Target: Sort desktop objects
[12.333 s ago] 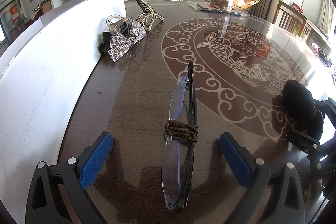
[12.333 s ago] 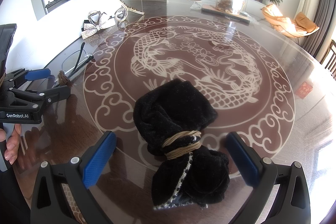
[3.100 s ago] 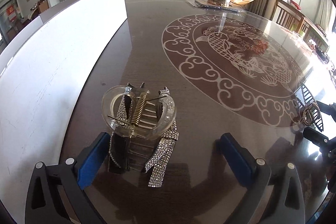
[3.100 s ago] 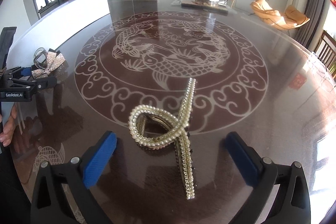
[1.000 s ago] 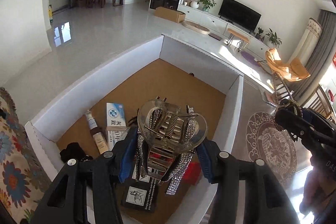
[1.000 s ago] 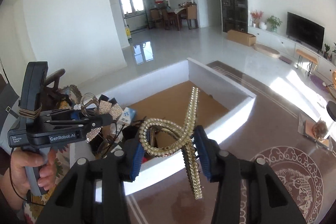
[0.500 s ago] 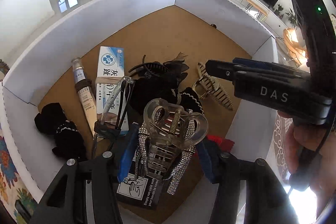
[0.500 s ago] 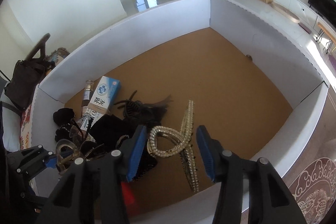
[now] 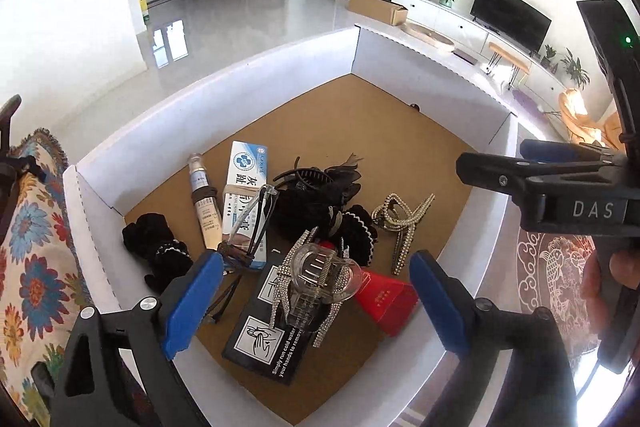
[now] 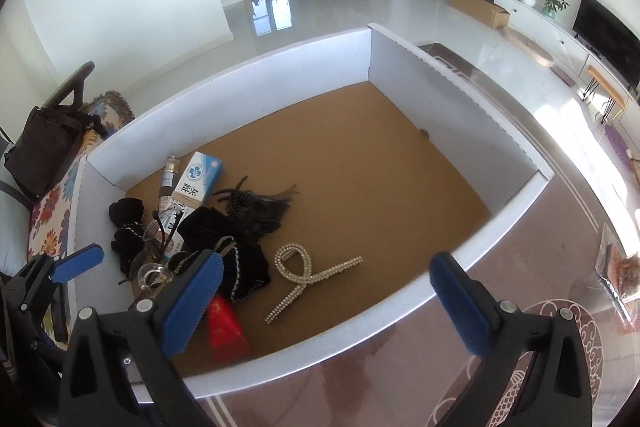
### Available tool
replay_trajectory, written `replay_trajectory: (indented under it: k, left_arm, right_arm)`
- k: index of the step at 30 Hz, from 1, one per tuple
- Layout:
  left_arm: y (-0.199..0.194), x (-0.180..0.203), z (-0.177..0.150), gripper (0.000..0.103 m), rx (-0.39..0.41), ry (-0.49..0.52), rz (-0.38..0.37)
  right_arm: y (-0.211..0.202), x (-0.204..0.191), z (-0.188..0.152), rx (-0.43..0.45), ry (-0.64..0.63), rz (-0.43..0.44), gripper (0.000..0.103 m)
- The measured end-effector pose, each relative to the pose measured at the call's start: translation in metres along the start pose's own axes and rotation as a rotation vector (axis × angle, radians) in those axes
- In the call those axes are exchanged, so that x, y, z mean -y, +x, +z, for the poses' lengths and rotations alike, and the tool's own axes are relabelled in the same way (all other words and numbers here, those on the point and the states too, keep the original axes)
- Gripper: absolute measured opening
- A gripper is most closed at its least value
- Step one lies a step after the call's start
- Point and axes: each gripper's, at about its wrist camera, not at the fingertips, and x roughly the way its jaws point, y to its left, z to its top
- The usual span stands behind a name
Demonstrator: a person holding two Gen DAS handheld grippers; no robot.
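Observation:
A white cardboard box (image 9: 280,67) with a brown floor holds the sorted objects. A clear rhinestone hair clip (image 9: 320,277) lies in it on a black leaflet (image 9: 266,343), below my open, empty left gripper (image 9: 316,301). A pearl hair clip (image 10: 306,277) lies loose on the box floor; it also shows in the left wrist view (image 9: 400,223). My right gripper (image 10: 326,301) is open and empty above the box's near wall (image 10: 360,331). Black hair ties (image 9: 156,247), glasses (image 9: 250,223), a toothpaste carton (image 9: 246,173) and a small bottle (image 9: 204,203) lie at the box's left end.
A red packet (image 10: 226,329) lies by the near wall. The far right half of the box floor (image 10: 360,163) is bare cardboard. The glass table with a fish pattern (image 10: 560,367) lies right of the box. A floral cushion (image 9: 28,247) and a dark bag (image 10: 40,151) sit to the left.
Both grippers have opened. The rhinestone clip dropped from the left gripper onto the black leaflet, and the pearl clip dropped from the right gripper onto the box floor. Both grippers have risen.

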Motion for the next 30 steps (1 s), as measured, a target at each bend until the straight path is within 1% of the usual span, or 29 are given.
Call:
replay_trajectory:
  k: [2,8,14,16,20,22,23,26,28,30]
  left_arm:
    - [-0.005,0.001,0.0,0.095,0.022,0.001,0.041]
    - [-0.018,-0.007,0.002,0.095,0.062,-0.032,0.101]
    - [-0.027,-0.002,0.0,0.095,0.097,-0.007,0.128]
    - [-0.029,0.0,0.0,0.095,0.093,-0.008,0.111]
    - [-0.028,0.003,0.001,0.095,0.052,-0.036,0.042]
    - [-0.024,0.005,0.003,0.099,0.023,-0.043,0.011]
    - [-0.022,0.007,0.003,0.103,0.008,-0.046,-0.006]
    - [-0.02,0.008,0.002,0.103,-0.018,-0.074,-0.054]
    - [-0.023,0.004,0.0,0.103,0.017,-0.111,-0.075]
    - [-0.028,0.006,-0.002,0.103,0.058,-0.102,-0.045]
  right_arm:
    - [-0.004,0.001,-0.003,0.002,-0.007,0.0,0.103]
    - [-0.005,0.003,-0.007,-0.006,-0.001,0.001,0.103]
    - [0.0,-0.005,-0.006,-0.012,-0.015,0.008,0.103]
    - [0.002,-0.008,-0.006,-0.016,-0.021,0.006,0.103]
    - [0.005,-0.012,-0.006,-0.016,-0.03,0.006,0.103]
    - [0.006,-0.013,-0.005,-0.016,-0.028,0.009,0.103]
    - [0.007,-0.013,-0.005,-0.018,-0.028,0.008,0.103]
    - [0.009,-0.014,-0.003,-0.019,-0.032,0.005,0.103]
    - [0.009,-0.015,-0.002,-0.016,-0.03,0.007,0.103]
    - [0.008,-0.013,-0.001,-0.008,-0.013,0.022,0.103]
